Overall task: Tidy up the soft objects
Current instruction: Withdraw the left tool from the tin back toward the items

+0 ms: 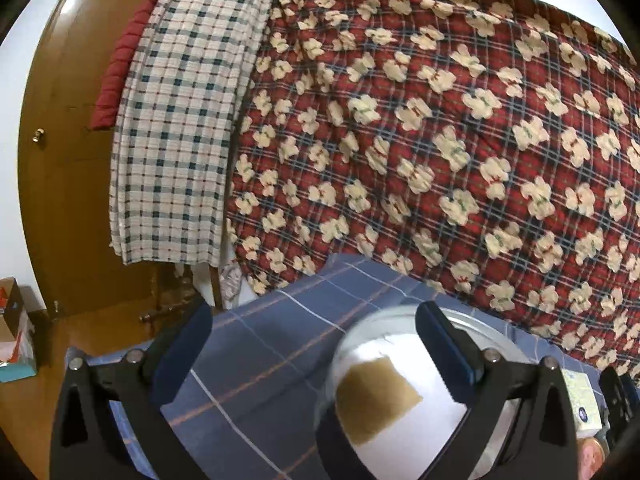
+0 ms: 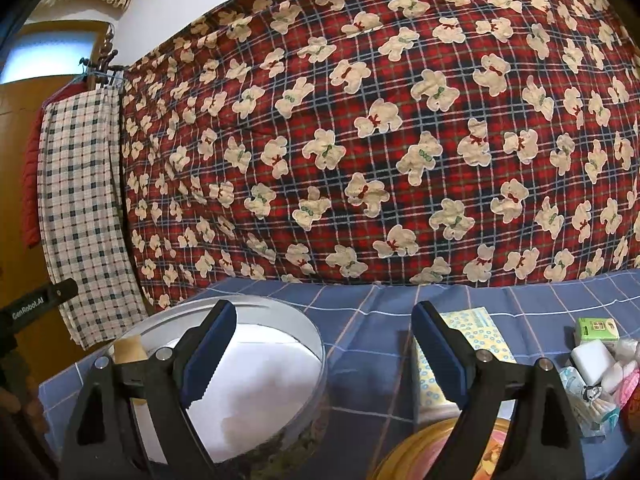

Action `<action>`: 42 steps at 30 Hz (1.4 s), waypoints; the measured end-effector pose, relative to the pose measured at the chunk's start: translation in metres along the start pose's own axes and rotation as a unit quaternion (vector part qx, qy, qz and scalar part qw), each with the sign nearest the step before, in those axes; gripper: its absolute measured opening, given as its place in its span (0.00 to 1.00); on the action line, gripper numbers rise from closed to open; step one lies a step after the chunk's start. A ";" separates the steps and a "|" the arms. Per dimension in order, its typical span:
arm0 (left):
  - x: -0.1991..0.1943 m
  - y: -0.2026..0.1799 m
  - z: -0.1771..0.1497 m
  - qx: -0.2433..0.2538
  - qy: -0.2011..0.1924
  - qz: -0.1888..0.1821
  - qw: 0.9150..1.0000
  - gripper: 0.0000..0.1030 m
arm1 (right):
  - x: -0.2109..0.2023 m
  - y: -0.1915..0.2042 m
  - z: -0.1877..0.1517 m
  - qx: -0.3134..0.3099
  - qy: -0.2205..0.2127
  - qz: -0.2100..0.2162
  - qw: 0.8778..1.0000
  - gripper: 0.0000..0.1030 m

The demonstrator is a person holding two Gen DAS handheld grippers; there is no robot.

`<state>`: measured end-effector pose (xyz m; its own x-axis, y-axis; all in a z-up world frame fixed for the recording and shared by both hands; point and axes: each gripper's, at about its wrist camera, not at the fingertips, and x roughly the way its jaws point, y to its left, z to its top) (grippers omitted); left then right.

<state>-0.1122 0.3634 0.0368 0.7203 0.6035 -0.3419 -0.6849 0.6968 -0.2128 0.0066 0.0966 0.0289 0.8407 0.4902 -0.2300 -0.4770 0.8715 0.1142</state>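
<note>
Right wrist view: right gripper [image 2: 320, 354] gapes empty; round white tin [image 2: 256, 364] at seven o'clock awaits soft items; left gripper [image 1: 314, 354] likewise spread.

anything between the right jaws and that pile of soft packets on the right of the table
Nothing visible blocks it. The right gripper is open and empty above the blue checked tablecloth; the soft packets lie off to its right, with only the yellow-patterned tissue box beside the right jaw, not across the way.

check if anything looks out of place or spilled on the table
Nothing stands out. The round tin sits upright on the blue cloth with a tan sponge inside; nothing looks spilled or damaged.
</note>
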 end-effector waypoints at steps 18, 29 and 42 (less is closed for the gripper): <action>-0.036 -0.131 -0.078 0.117 0.006 -0.127 0.985 1.00 | -0.041 -0.071 -0.013 -0.052 0.019 -0.092 0.994 0.88; -0.064 -0.178 -0.098 0.155 0.008 -0.173 0.973 1.00 | -0.070 -0.135 -0.016 -0.048 0.027 -0.160 0.986 0.88; -0.111 -0.250 -0.131 0.207 0.020 -0.258 0.944 1.00 | -0.090 -0.249 -0.015 0.015 0.078 -0.235 0.969 0.88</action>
<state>-0.0353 0.0716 0.0081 0.9356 0.1333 -0.3269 -0.1370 0.9905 0.0119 0.0461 -0.1644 0.0065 0.9132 0.0339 -0.4061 -0.0420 0.9991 -0.0111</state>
